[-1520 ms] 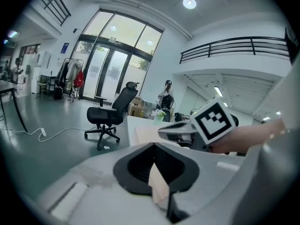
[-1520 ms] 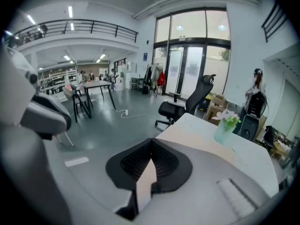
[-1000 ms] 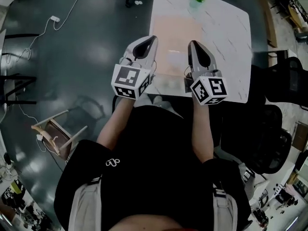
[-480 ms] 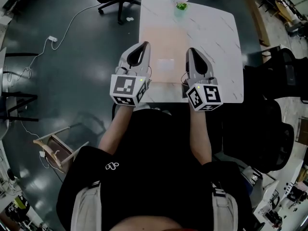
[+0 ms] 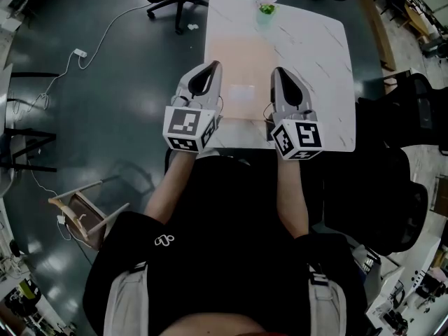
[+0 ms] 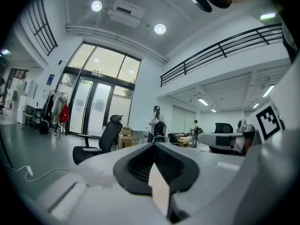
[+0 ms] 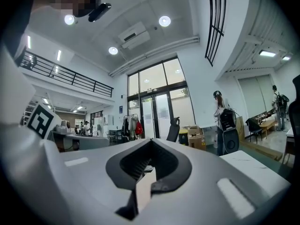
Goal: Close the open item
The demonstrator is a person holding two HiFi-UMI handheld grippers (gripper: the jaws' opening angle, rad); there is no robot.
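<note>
My left hand-held gripper point(image 5: 212, 67) & right hand-held gripper point(image 5: 277, 72) are both pressed together w/ nothing btwn jaws, over near edge of bench point(image 5: 322, 61). Small pale item point(image 5: 241, 91) lies on peach mat point(image 5: 238, 51) btwn them; can't tell if it's open.

Mat point(image 5: 238, 58) on tbl point(image 5: 315, 68); plant point(image 5: 265, 5) behind mat, far edge.

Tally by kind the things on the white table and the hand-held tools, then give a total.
Peach mat: 1
Small pale item on the mat: 1
Small green plant: 1
Tool: 2, the left tool and the right tool
Total: 5
</note>
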